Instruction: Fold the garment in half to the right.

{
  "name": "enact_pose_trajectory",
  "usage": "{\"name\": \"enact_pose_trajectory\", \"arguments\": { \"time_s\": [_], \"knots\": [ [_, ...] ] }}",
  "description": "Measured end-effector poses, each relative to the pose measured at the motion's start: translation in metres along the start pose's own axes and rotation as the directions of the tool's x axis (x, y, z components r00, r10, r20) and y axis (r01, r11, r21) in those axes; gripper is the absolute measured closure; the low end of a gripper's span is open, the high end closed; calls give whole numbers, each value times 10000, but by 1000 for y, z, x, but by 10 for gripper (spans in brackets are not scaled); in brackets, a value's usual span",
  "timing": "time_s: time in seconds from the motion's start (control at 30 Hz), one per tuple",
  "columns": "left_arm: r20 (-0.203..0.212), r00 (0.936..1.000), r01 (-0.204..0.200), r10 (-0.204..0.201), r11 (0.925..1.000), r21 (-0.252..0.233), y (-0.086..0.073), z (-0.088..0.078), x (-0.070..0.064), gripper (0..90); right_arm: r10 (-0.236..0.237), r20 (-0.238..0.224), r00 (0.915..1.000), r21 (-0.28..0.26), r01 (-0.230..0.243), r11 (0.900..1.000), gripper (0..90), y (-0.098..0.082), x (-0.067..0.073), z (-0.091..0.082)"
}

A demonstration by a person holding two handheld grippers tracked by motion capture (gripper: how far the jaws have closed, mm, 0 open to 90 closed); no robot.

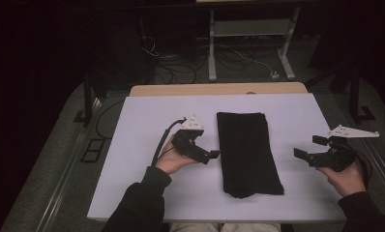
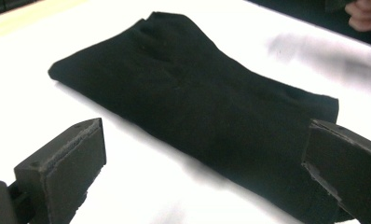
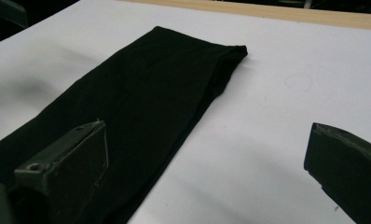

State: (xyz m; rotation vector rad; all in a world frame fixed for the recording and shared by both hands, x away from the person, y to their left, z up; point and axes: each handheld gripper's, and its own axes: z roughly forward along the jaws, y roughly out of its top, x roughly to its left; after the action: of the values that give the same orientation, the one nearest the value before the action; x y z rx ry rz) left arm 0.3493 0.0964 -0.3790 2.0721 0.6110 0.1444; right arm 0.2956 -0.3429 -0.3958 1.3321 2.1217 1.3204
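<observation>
Jaws of both grippers spread wide, gripping nothing. Left gripper (image 1: 211, 155) held in the person's left hand (image 1: 170, 157), pointing rightward toward a folded black cloth (image 1: 246, 152), its tips just beside the cloth's left edge, raised or resting on the sheet — cannot tell which. Right gripper (image 1: 307, 147) held in the right hand (image 1: 346, 178), near the right edge of the table, pointing leftward at the same cloth, with a bare strip of white between its tips and the fabric. Grey three-cornered plates on top of each gripper, a black cable trailing from the left one toward the near left.

Black cloth folded into a long, narrow rectangle, lying flat in the middle of a white sheet (image 1: 147, 121), long side running away from the person, between the two grippers. Near end slightly wider and less even than the far end.

From the left gripper view: cloth (image 2: 188, 98) stretched across the frame beyond two parted black jaws, the right jaw overlapping its dark edge, white surface under the left jaw. From the right gripper view: cloth (image 3: 141, 107) running diagonally, the left jaw in front of it, the right jaw over bare white sheet (image 3: 277, 107).

Wooden tabletop edge (image 1: 219, 89) peeking out past the far side of the sheet. Dark floor with cables and a grey metal stand (image 1: 248, 29) beyond the table.
</observation>
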Motion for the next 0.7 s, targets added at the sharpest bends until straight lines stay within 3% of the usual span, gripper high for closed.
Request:
{"name": "enact_pose_trajectory", "arguments": {
  "time_s": [0.7],
  "knots": [
    [-1002, 9938, 443, -488, 9979, -462, -31, -49, 24, 0, -5, -60, 10000, -139, 5, 9999, 0, -15, 3, -9]
  ]
}}
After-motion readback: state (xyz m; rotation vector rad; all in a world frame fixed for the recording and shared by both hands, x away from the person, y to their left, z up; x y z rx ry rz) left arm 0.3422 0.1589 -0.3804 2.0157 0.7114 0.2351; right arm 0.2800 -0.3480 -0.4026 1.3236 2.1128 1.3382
